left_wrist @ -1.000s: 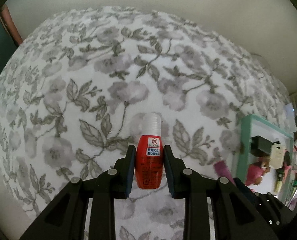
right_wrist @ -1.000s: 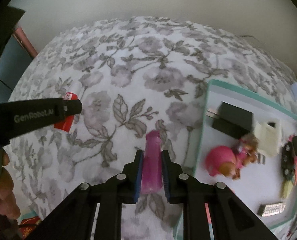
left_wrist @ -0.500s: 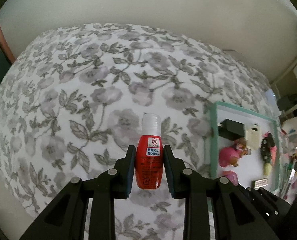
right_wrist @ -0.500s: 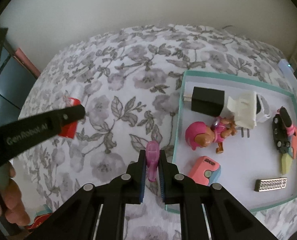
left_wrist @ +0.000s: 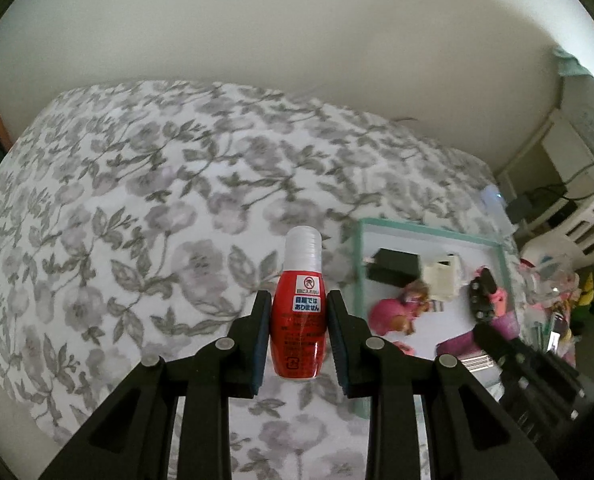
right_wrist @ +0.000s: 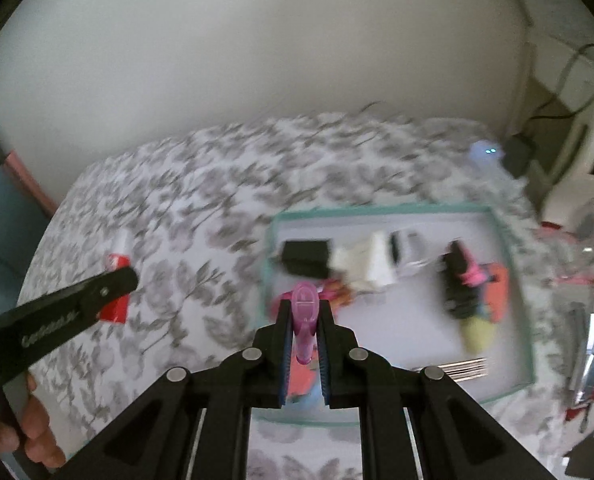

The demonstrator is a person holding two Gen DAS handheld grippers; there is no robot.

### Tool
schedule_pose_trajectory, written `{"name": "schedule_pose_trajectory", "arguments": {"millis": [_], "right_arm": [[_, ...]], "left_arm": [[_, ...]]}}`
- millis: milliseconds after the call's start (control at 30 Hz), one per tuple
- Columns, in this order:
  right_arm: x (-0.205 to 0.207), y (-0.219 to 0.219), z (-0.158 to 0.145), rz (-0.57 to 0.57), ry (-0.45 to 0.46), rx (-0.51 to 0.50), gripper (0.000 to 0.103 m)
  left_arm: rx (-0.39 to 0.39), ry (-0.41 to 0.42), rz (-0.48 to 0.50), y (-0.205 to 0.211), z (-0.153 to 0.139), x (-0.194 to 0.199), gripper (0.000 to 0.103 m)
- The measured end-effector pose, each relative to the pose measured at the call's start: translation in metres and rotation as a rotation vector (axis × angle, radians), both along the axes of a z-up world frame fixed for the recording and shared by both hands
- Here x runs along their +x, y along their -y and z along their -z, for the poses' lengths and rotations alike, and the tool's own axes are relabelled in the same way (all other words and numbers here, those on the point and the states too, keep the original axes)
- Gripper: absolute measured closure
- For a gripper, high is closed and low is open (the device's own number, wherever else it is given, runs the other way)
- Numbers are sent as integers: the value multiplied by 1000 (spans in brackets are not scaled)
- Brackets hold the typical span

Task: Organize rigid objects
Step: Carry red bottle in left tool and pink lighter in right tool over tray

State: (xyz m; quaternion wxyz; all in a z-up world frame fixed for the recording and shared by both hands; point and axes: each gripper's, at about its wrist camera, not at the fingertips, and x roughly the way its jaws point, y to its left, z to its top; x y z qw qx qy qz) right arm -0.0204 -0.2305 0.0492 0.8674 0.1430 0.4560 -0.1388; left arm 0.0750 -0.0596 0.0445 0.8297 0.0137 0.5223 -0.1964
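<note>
The left gripper (left_wrist: 298,330) has its jaws clamped on a red bottle (left_wrist: 299,322) left of the teal tray (right_wrist: 515,268) — over the floral bedcover (left_wrist: 145,216). The right gripper (right_wrist: 305,326) pinches a pink piece (right_wrist: 305,312) above the tray's near-left part.

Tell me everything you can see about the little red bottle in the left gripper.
The red bottle is small and glossy, looks like plastic, with a rounded translucent white cap and white-and-blue labels printed in Japanese. It stands upright in the left wrist view, clamped at its body between the two pads of the left gripper, cap pointing away from the camera. It is held above the floral cloth, left of the teal tray, touching only the pads.
</note>
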Motion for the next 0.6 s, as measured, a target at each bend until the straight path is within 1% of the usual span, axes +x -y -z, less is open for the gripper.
{"name": "schedule_pose_trajectory", "arguments": {"millis": [133,267,500,600], "right_arm": [[-12,22,-8,64,10,-40,91],[-23,43,-12,124,12,-54,91],[-43,75,-18,218,4,-84,91],[-46,84,-11,232,-23,-82,91]], "left_arm": [[15,29,47,19,-5,-11,74],[19,32,93,36,-5,-22,74],[32,29,184,72,4,-43,74],[54,23,218,87,14,-50,74]]}}
